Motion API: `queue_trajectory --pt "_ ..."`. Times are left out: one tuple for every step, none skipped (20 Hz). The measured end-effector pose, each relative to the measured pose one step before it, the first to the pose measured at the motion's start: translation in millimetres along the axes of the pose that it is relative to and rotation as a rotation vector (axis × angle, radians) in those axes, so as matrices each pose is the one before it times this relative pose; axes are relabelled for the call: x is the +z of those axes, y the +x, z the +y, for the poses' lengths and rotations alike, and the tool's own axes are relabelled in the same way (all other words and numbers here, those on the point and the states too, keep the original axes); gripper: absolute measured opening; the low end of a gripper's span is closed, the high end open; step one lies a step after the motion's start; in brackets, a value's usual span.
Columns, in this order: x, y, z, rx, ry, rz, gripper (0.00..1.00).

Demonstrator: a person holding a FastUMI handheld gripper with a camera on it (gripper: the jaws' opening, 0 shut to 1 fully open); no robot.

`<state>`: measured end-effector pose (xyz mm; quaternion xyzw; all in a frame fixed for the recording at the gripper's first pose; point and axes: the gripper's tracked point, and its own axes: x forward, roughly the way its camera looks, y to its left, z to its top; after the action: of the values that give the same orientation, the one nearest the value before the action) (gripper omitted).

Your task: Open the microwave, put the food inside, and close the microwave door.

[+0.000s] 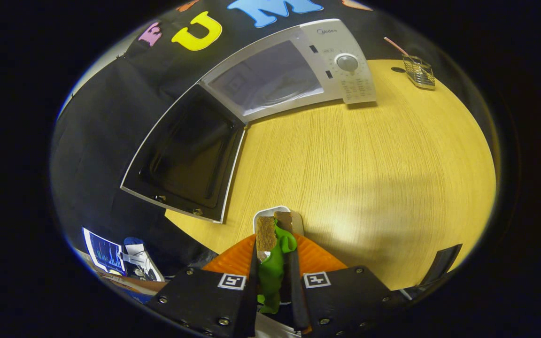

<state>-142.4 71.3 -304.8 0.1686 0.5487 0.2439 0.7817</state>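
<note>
In the gripper view the microwave [294, 70] stands at the far side of the wooden bench [369, 178] with its door [183, 155] swung wide open, so opening looks done and carrying the food in is the step in hand. The gripper [275, 234] has its jaws closed on a green food item [273, 267], pinched between both fingers, with a small white dish [275, 213] on the bench just past the fingertips. Next, I judge, the food must travel forward and left, clear of the door, into the cavity.
</note>
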Motion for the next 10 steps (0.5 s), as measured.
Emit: queue_trajectory --pt "3.47 -2.91 3.07 0.00320 0.00517 -0.00934 0.30" --pt "4.83 -3.35 3.87 0.00726 0.01285 -0.01779 0.30" --pt "5.57 -4.01 4.37 0.00820 0.01524 -0.01852 0.30" --pt "6.57 -3.77 5.51 0.01162 0.01671 -0.02028 0.30" --pt "7.67 -2.03 5.67 0.01175 0.01865 -0.02572 0.30" --pt "7.07 -2.41 6.57 0.01099 0.01619 -0.02587 0.30" --pt "8.06 -0.38 5.40 0.00915 0.01521 -0.02705 0.30" --pt "8.57 0.11 6.25 0.00771 0.01606 -0.02960 0.30" --pt "9.01 0.96 4.74 0.00110 0.01311 -0.03367 0.30" --pt "8.23 3.19 2.53 -0.00510 0.00979 -0.03348 0.30"
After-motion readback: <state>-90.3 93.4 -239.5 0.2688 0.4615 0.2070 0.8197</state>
